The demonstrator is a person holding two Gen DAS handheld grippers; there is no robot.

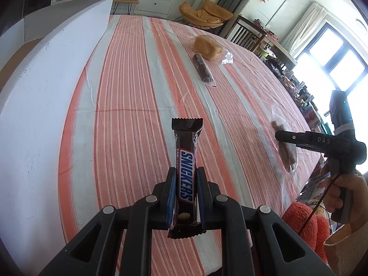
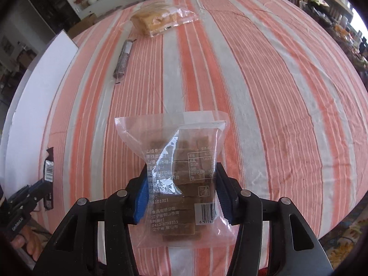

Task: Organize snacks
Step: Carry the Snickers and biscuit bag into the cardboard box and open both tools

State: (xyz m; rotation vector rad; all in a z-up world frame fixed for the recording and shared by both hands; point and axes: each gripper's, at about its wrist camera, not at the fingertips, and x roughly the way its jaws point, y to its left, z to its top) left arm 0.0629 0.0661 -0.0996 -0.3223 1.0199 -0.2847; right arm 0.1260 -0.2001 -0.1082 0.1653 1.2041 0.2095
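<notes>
A Snickers bar [image 1: 185,151] in a brown wrapper stands upright between the pads of my left gripper [image 1: 186,172], which is shut on it above the striped tablecloth [image 1: 128,119]. In the right wrist view that bar [image 2: 48,168] and the left gripper [image 2: 43,184] show at the left edge. A clear bag of brown snack strips [image 2: 174,138] sits between the jaws of my right gripper [image 2: 181,168]. Both pads press its sides and the bag narrows there. From the left wrist view, the right gripper [image 1: 283,135] reaches over the bag [image 1: 286,154], which lies near the table's right edge.
A bagged loaf of bread [image 2: 158,20] and a long dark wrapped bar [image 2: 124,57] lie at the far side of the table. A white board [image 1: 46,80] stands along the left side. A person's hand [image 1: 340,197] holds the right gripper's handle past the table's right edge.
</notes>
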